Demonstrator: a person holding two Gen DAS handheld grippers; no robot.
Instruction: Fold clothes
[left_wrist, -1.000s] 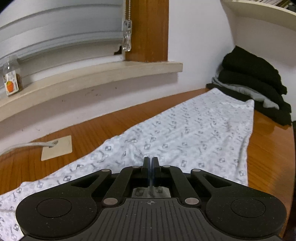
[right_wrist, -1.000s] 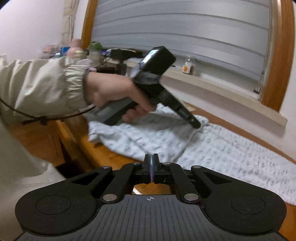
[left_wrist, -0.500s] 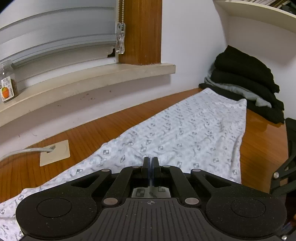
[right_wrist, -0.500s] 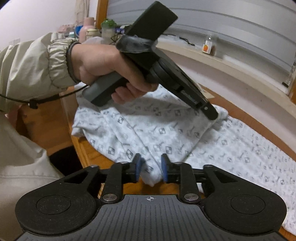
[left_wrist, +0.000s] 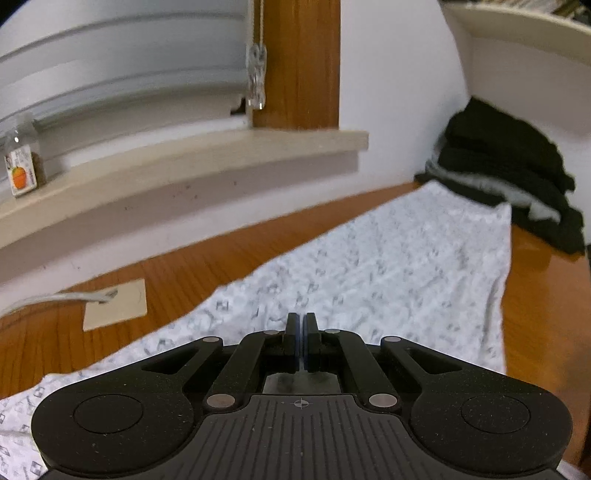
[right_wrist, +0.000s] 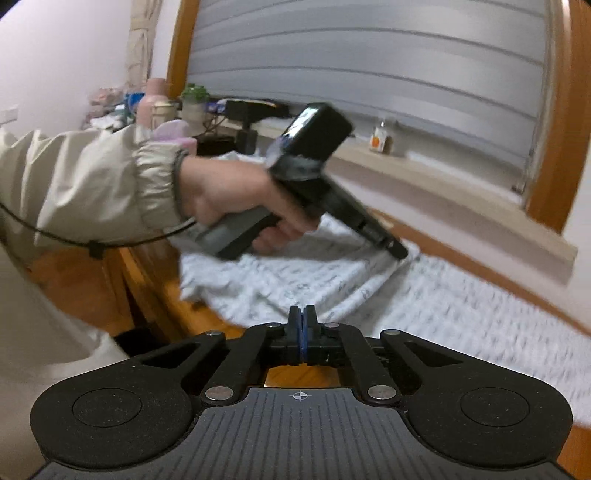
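A white garment with a small grey print (left_wrist: 406, 266) lies stretched along the wooden table (left_wrist: 546, 295). My left gripper (left_wrist: 301, 325) is shut low over it. In the right wrist view a hand (right_wrist: 229, 199) holds that left gripper (right_wrist: 397, 253), whose tip pinches a folded-over corner of the garment (right_wrist: 461, 314). My right gripper (right_wrist: 301, 325) is shut, pads together, at the garment's near edge by the table's front. The cloth appears to run into its fingertips. This view is blurred.
A pile of black and grey clothes (left_wrist: 509, 177) sits at the table's far right end. A window sill (left_wrist: 184, 170) with a small jar (left_wrist: 22, 173) runs behind the table. A cable plate (left_wrist: 114, 304) lies on the wood. A beige sleeve (right_wrist: 74, 177) fills the left side.
My right gripper opened around the garment's near edge half a second ago and has shut again. Both views have shifted slightly and now show motion blur. The left gripper stays shut.
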